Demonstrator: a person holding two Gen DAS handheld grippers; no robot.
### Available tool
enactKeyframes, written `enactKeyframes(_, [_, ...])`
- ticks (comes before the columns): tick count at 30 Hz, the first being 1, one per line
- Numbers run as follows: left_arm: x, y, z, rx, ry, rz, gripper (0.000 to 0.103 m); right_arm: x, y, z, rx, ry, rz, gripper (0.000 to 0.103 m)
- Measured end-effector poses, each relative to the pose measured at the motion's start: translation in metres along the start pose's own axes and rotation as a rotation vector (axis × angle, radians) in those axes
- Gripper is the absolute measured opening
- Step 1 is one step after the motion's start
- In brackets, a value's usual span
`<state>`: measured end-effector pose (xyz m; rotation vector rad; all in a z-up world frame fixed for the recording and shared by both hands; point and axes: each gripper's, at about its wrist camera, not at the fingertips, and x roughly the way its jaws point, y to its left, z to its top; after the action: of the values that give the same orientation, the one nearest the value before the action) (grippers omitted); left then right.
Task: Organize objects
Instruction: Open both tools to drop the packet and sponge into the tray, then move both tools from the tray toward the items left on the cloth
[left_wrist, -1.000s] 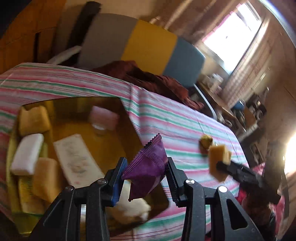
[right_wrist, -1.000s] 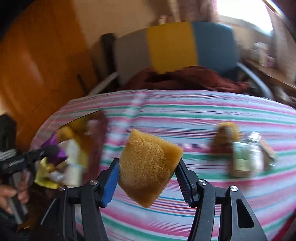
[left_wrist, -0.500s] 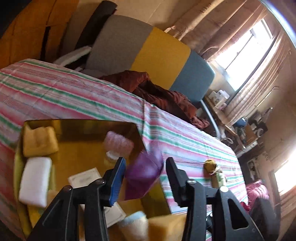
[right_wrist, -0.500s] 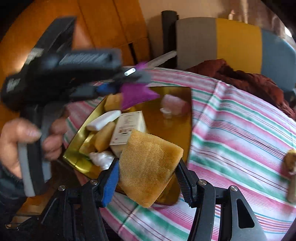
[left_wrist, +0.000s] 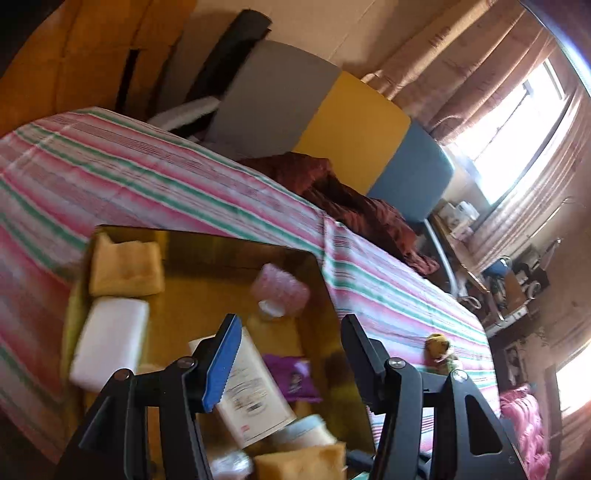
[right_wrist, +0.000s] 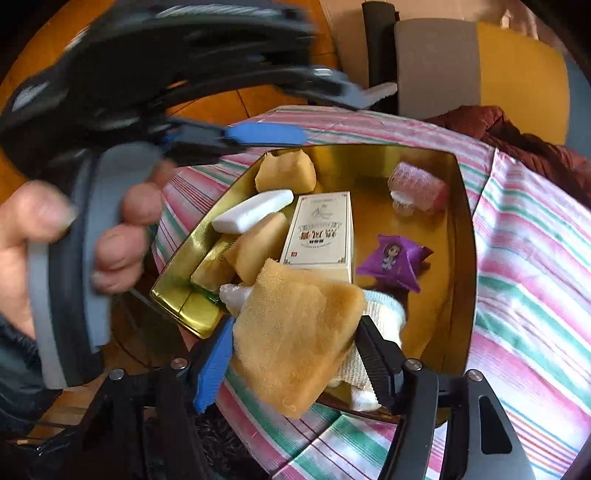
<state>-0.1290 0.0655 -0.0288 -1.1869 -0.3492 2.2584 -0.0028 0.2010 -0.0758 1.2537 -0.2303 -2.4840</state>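
A gold tin tray (right_wrist: 466, 221) (left_wrist: 207, 236) sits on the striped tablecloth and holds several items. A purple sachet (right_wrist: 393, 260) (left_wrist: 293, 376) lies flat on the tray floor. My left gripper (left_wrist: 291, 328) is open and empty above the tray; it also shows blurred at the upper left of the right wrist view (right_wrist: 266, 134). My right gripper (right_wrist: 295, 347) is shut on a tan sponge (right_wrist: 295, 332) and holds it over the tray's near edge; that sponge shows in the left wrist view (left_wrist: 299, 461).
In the tray lie a cream carton (right_wrist: 325, 232), a white soap bar (right_wrist: 253, 216), other tan sponges (right_wrist: 286, 171), a pink hair roller (right_wrist: 417, 184) and a pale cloth (right_wrist: 384, 314). A small toy figure (left_wrist: 437, 347) stands on the cloth. A chair (left_wrist: 332, 118) with a maroon garment stands behind.
My left gripper opened and let go of the purple sachet, which now lies in the tray. My right gripper carried the tan sponge from mid-table to over the tray.
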Motion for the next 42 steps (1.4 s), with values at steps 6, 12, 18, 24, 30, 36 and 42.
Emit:
enactKeyframes(6, [-0.019, 0.021, -0.021, -0.012, -0.005, 0.057, 0.057, -0.012, -0.008, -0.001, 0.062, -0.020, 0.009, 0.082])
enactKeyframes(12, [-0.034, 0.033, -0.037, -0.011, -0.018, 0.105, 0.057, -0.027, -0.017, -0.007, 0.116, -0.042, -0.010, 0.084])
enactKeyframes(18, [-0.049, 0.026, -0.050, 0.040, -0.062, 0.172, 0.057, -0.031, -0.020, -0.010, 0.137, -0.056, -0.061, 0.087])
enactKeyframes(24, [-0.058, 0.007, -0.058, 0.140, -0.100, 0.253, 0.057, -0.036, -0.021, -0.011, 0.145, -0.075, -0.102, 0.091])
enactKeyframes(30, [-0.063, -0.013, -0.063, 0.230, -0.118, 0.285, 0.057, -0.044, -0.024, -0.012, 0.151, -0.097, -0.134, 0.091])
enactKeyframes(36, [-0.063, -0.032, -0.066, 0.284, -0.117, 0.271, 0.057, -0.055, -0.035, -0.013, 0.172, -0.121, -0.164, 0.092])
enactKeyframes(42, [-0.058, -0.047, -0.069, 0.320, -0.099, 0.242, 0.057, -0.071, -0.058, -0.019, 0.233, -0.141, -0.208, 0.092])
